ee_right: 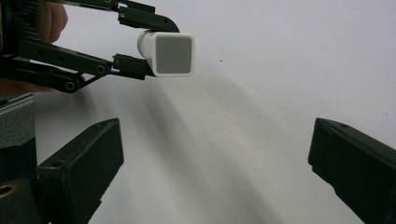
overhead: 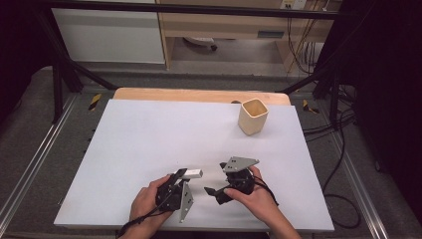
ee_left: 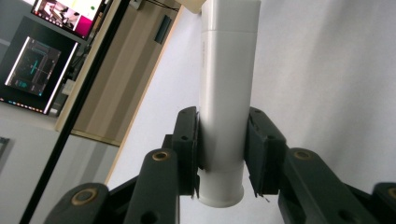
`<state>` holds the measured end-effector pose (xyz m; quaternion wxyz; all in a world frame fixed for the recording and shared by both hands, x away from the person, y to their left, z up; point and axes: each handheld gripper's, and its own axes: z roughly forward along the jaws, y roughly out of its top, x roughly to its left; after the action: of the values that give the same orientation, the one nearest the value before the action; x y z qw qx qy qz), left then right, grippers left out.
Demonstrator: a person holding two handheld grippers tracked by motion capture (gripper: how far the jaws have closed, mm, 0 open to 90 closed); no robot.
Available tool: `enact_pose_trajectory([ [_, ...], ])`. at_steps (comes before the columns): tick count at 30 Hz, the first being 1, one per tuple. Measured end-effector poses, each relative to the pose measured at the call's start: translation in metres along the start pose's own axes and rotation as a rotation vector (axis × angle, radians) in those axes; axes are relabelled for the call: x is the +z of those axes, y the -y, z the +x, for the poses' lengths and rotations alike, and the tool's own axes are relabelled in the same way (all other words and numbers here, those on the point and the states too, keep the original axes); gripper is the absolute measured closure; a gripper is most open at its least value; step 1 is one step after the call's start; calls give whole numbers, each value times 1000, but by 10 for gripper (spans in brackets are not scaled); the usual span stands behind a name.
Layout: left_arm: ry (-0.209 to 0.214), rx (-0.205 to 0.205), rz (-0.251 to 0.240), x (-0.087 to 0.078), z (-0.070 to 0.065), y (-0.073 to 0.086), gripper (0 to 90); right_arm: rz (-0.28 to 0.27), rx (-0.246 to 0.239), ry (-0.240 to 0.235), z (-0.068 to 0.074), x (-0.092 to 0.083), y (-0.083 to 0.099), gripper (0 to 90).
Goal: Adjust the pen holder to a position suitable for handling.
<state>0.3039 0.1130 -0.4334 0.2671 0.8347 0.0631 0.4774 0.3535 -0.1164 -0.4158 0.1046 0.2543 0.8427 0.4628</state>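
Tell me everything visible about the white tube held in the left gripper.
The white tube looks like smooth matte plastic: a round body with a seam near its far end, where a cap with a squarish, rounded-corner face sits. The left gripper clamps it near its round rear end, one black pad on each side. It is held roughly level above the white table, cap toward the open right gripper, which does not touch it.

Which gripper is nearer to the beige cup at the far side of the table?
Right. The right gripper sits below the beige cup, slightly to its left; the left gripper, holding the white tube, is farther left.
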Motion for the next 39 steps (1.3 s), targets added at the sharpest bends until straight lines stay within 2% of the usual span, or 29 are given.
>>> enact_pose_trajectory([
  [5, 21, -82, -33, -2, 6, 3, 678, -19, 3, 7, -1, -2, -1, 48],
  [13, 67, -267, -106, -6, 19, 11, 678, -93, 0, 43, -4, -8, -3, 67],
  [19, 91, -407, -155, -10, 30, 20, 678, -156, -27, 114, -6, -9, 0, 54],
  [23, 100, -474, -177, -12, 34, 25, 678, -174, -24, 168, -9, -11, 2, 55],
  [28, 105, -552, -205, -15, 42, 31, 678, -185, -3, 189, -14, -21, 3, 51],
  [33, 108, -644, -232, -20, 51, 41, 679, -190, 23, 213, -17, -36, 14, 38],
  [36, 115, -699, -249, -21, 55, 46, 679, -195, 22, 251, -19, -48, 22, 33],
  [39, 116, -735, -265, -22, 58, 49, 679, -191, 27, 299, -21, -61, 32, 30],
])
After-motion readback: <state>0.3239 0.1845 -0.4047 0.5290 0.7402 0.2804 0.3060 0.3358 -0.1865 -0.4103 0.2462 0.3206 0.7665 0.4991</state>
